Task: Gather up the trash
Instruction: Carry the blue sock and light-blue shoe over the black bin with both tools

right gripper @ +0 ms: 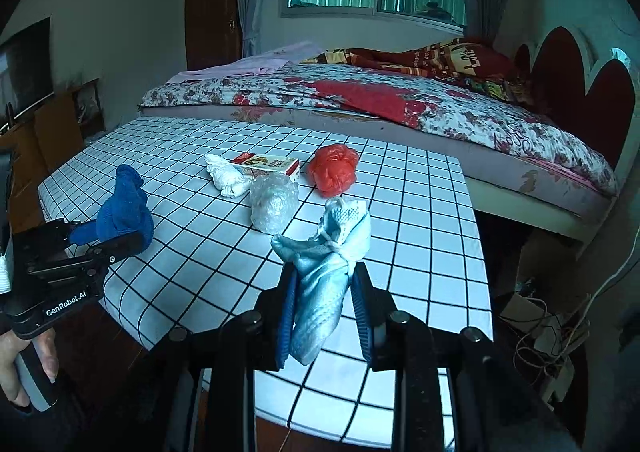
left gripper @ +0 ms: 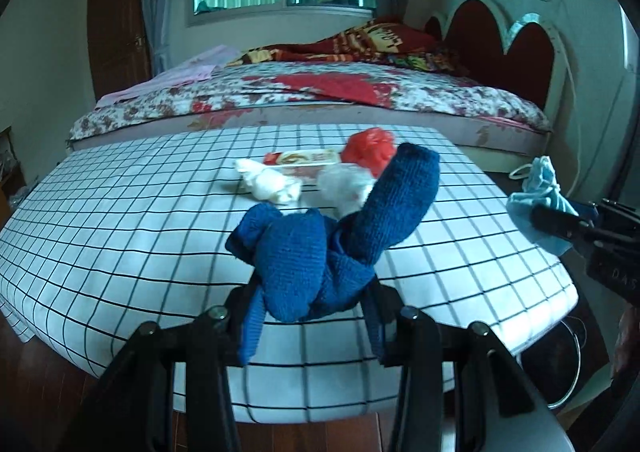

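Trash on the checked counter (right gripper: 400,211) counts four pieces: one white wad (right gripper: 228,177), one clear plastic ball (right gripper: 274,203), one red bag (right gripper: 333,169) and one flat box (right gripper: 268,165). The left gripper (left gripper: 316,292) is clamped on a blue cloth (left gripper: 320,244), the right gripper (right gripper: 326,306) on a pale blue mask (right gripper: 324,284). Only the right view shows a hand (right gripper: 24,368) and cables (right gripper: 548,336) on the floor.

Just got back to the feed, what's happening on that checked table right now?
Both grippers are loaded. The left gripper is shut on a dark blue cloth, and the right gripper is shut on a crumpled light blue face mask. Both are held above the near edge of the checked table. Still lying on it: a white tissue wad, a small carton, a clear plastic wad and a red plastic bag.
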